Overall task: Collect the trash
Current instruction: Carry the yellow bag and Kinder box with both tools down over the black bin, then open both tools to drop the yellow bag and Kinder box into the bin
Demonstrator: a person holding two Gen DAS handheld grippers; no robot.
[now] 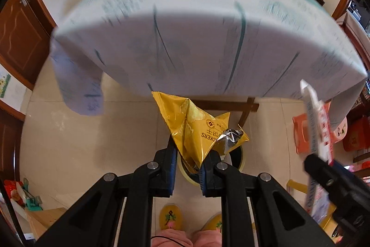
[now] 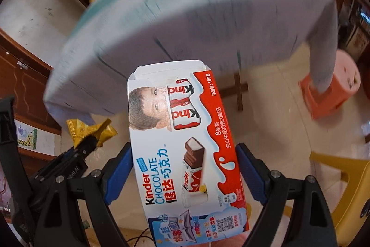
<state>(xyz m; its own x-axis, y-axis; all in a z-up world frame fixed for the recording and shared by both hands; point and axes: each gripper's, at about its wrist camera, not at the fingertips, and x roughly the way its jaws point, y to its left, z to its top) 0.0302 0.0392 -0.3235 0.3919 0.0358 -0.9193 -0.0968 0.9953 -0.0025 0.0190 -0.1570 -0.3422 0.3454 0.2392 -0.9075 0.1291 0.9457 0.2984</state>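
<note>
My left gripper (image 1: 188, 166) is shut on a crumpled yellow cracker wrapper (image 1: 194, 129) and holds it in the air in front of the table's edge. A round yellow-rimmed bin (image 1: 238, 157) sits on the floor right under the wrapper, mostly hidden by it. My right gripper (image 2: 185, 168) is shut on a flat white and red Kinder chocolate box (image 2: 182, 149), held lengthwise between the blue pads. The box also shows edge-on in the left wrist view (image 1: 318, 131). The left gripper with the wrapper (image 2: 90, 130) shows at the left of the right wrist view.
A table with a pale blue-green cloth (image 1: 196, 22) fills the upper part of both views, blurred. An orange plastic stool (image 2: 328, 89) and a yellow chair (image 2: 344, 179) stand on the tiled floor at the right. My slippered feet (image 1: 171, 215) are below.
</note>
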